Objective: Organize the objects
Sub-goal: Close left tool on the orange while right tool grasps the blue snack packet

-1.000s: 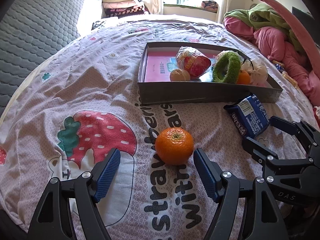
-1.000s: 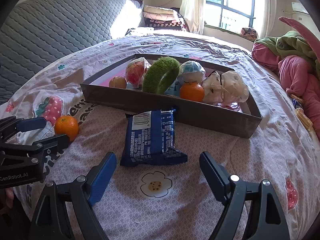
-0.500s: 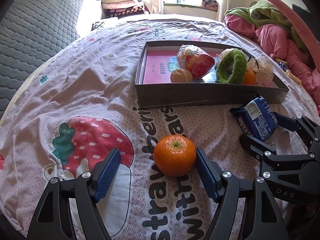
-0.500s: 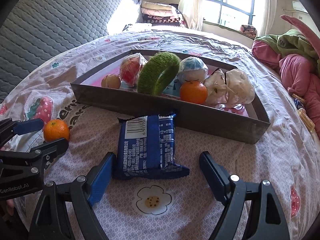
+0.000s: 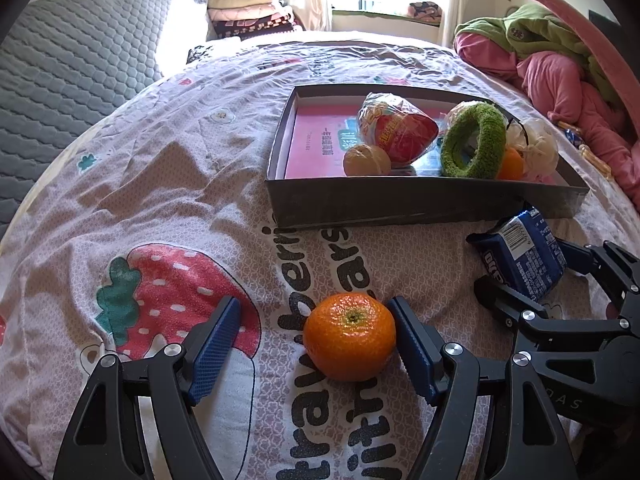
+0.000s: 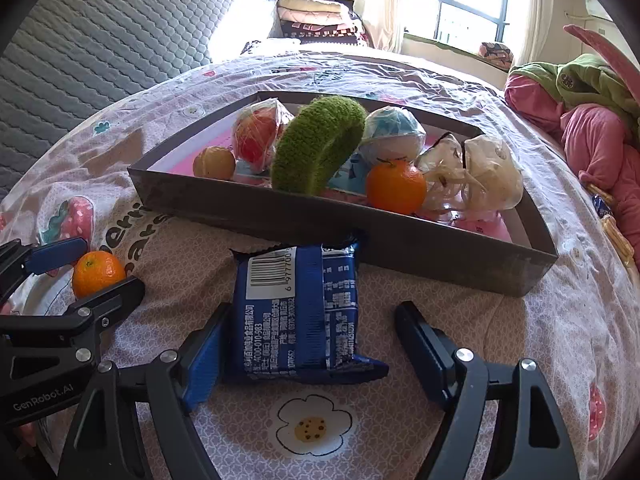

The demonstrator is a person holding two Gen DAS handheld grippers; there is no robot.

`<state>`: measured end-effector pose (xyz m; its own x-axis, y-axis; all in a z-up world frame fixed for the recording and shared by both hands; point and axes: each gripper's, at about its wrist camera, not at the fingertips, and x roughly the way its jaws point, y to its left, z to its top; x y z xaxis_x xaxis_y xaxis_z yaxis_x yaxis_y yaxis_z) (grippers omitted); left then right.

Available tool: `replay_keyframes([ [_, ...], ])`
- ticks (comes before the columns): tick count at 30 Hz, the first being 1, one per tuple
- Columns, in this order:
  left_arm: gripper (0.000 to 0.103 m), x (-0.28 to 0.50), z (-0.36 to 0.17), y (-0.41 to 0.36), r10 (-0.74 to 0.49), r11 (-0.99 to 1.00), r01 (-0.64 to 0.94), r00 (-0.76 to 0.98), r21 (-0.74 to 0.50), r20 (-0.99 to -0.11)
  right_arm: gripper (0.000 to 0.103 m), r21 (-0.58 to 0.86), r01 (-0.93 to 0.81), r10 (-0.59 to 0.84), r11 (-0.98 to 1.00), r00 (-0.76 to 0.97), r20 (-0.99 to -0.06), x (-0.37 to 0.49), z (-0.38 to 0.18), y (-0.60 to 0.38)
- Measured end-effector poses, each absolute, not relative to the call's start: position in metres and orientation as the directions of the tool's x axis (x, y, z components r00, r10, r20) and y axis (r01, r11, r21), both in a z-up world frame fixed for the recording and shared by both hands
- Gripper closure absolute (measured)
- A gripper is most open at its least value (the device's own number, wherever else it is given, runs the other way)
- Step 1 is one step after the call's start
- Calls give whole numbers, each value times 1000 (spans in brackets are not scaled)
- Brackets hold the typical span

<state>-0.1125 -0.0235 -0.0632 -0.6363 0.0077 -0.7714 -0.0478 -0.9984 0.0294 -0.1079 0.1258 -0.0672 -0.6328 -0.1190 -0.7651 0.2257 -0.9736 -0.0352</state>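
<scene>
Tray (image 6: pixel 400 240): its near wall hides the lower parts of the contents. The wrapped bundles inside are hard to identify; a green ring (image 6: pixel 316 144), a small orange (image 6: pixel 396 187) and a tan ball (image 6: pixel 214 163) are clear.

Loose tangerine (image 5: pixel 349 336): on the bed sheet (image 5: pixel 160 168), in front of the tray. Skin bright orange, glossy, stem end up. The left gripper (image 5: pixel 314 340) stands wide around it; the right pad touches or nearly touches the fruit, the left pad is well apart. Not gripped.

Blue snack packet (image 6: pixel 298 312): flat on the sheet, barcode side up, far end just before the tray wall. The right gripper (image 6: pixel 310 344) straddles it, jaws closing. Left pad at the packet's edge, right pad apart.
</scene>
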Motion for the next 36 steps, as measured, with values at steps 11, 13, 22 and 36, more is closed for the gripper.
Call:
replay_keyframes([
  [11,44,-107,-62,-16,19,-998,-63,-653,29,-757,38,-51,253,-129,-966,-643,-755,-102,-66,121],
  [13,51,-105,-63,-11,25,-996,-78,-655,34,-755,40,-47,252,-132,-966,-645,-753,-101,-65,122],
  [22,63,-99,-62,-5,46,-995,-99,-662,26,-748,45,-27,253,-150,-967,-652,-743,-97,-63,125],
  [36,63,-93,-53,-5,76,-995,-103,-678,-8,-731,51,59,240,-206,-969,-650,-732,-89,-56,145],
])
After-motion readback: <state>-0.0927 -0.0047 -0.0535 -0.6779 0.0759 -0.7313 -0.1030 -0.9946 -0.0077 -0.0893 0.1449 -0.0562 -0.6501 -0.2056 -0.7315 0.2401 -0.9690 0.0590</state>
